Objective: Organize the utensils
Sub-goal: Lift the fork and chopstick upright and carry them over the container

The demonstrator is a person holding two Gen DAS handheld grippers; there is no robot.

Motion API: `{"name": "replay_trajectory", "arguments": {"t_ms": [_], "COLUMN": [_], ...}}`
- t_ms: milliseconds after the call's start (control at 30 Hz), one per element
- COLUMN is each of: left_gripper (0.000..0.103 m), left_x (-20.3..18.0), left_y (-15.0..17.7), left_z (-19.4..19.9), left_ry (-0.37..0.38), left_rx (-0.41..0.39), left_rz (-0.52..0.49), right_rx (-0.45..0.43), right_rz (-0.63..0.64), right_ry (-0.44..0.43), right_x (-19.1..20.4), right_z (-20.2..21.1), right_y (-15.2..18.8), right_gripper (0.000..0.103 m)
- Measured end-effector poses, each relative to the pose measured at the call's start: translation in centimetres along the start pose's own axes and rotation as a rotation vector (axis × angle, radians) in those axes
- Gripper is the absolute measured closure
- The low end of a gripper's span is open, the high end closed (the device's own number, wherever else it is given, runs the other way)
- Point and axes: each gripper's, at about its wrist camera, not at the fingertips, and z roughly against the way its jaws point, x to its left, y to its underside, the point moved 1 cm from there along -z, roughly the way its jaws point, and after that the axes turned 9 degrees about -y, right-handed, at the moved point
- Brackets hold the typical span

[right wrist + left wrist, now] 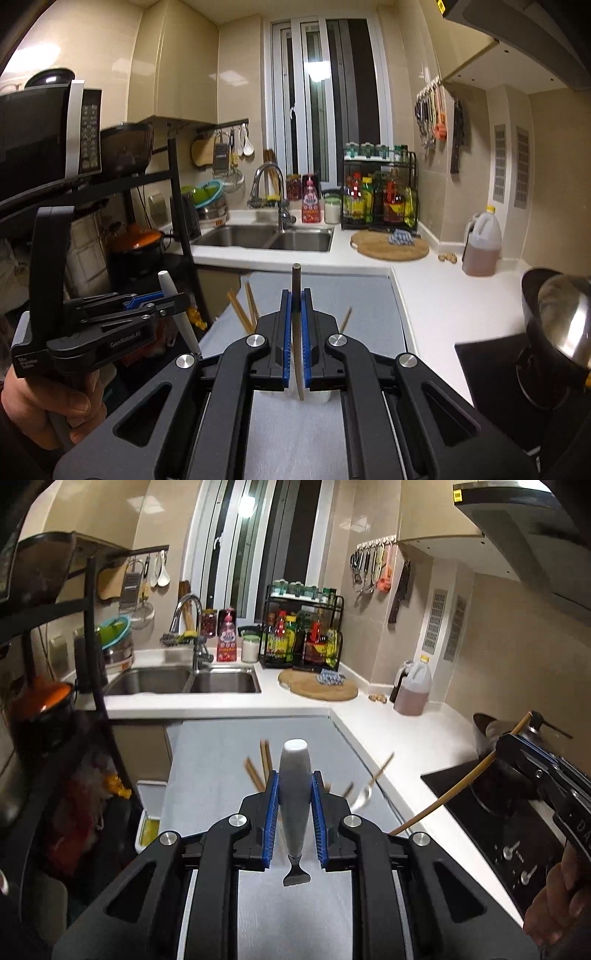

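My left gripper (294, 794) is shut on a white-handled utensil (294, 775), held upright above the grey mat (207, 753); the same gripper shows in the right wrist view (162, 301) at the left. My right gripper (296, 314) is shut on a thin brown chopstick (296, 280), held upright; in the left wrist view the right gripper (517, 738) holds that chopstick (454, 790) slanted at the right. Several wooden chopsticks (260, 764) and a metal spoon (364, 795) stand ahead of the left gripper, their holder hidden behind the jaws.
A double sink (184, 681) with a faucet (190, 627) lies at the back. A round cutting board (317, 688), a condiment rack (303, 635) and an oil jug (413, 690) stand on the white counter. A stovetop (491, 812) with a pot (561, 317) is at the right. A black shelf (92, 627) stands at the left.
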Motion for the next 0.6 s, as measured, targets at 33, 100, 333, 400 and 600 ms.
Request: {"name": "replay_trajectory", "arguments": {"t_ms": [33,100,333,400,600], "left_gripper": [0.086,0.086,0.086,0.086,0.086], "left_x": [0.0,0.0,-0.6,-1.0,-1.5], "left_y": [-0.7,-2.5,-4.7,-4.5,-2.5], "left_z": [-0.2,-1.2,-6.2,-7.9,-12.1], "left_ry": [0.000,-0.001,0.031,0.035,0.041], "left_rx": [-0.006,-0.021,0.002,0.019,0.070], "left_rz": [-0.001,0.003,0.024,0.022,0.015], "right_rx": [-0.011,-0.037,-0.037,-0.023,0.035], "right_rz": [0.000,0.010,0.025,0.026,0.019], "right_ry": [-0.002,-0.001,-0.005,-0.010,-0.010], "right_x": [-0.1,-0.5,-2.1,-2.5,-3.6], "right_z": [-0.1,-0.7,-5.4,-7.1,-10.7], "right_y": [-0.8,-2.6,-4.6,-4.3,-1.8], "right_gripper": [0.098,0.098,0.098,0.098,0.098]}}
